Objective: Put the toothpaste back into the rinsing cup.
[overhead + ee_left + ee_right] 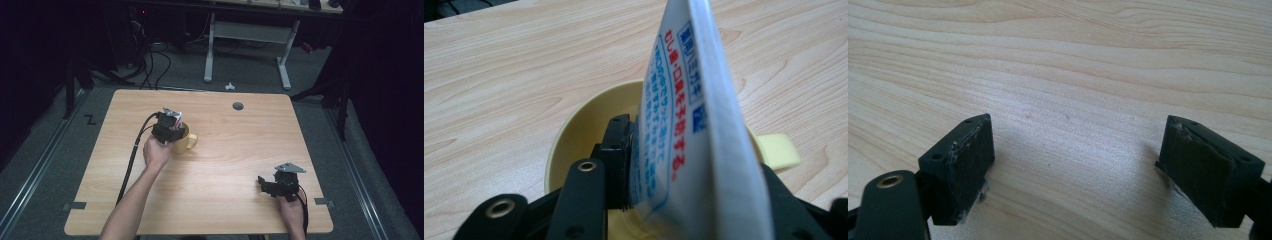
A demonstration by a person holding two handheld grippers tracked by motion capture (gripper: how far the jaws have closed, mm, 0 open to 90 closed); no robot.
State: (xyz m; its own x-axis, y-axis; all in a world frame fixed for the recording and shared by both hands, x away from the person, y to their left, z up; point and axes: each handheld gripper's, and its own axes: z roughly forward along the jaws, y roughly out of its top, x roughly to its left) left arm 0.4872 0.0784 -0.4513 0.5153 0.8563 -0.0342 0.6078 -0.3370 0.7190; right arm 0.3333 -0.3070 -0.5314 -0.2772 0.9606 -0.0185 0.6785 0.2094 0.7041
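Observation:
A yellow mug stands left of the wooden table's middle, handle to the right. My left gripper hovers over it, shut on a white tube. In the left gripper view the tube, printed in blue and red, stands between the jaws above the mug's mouth; one black pad presses its side, and the other is hidden behind it. My right gripper rests low near the front right corner. Its jaws stand wide open over bare wood, with nothing between the pads.
A round cable hole sits near the table's far edge. Beyond the table are a white desk frame and loose cables on the grey floor. The left gripper's black cable trails across the table's left part.

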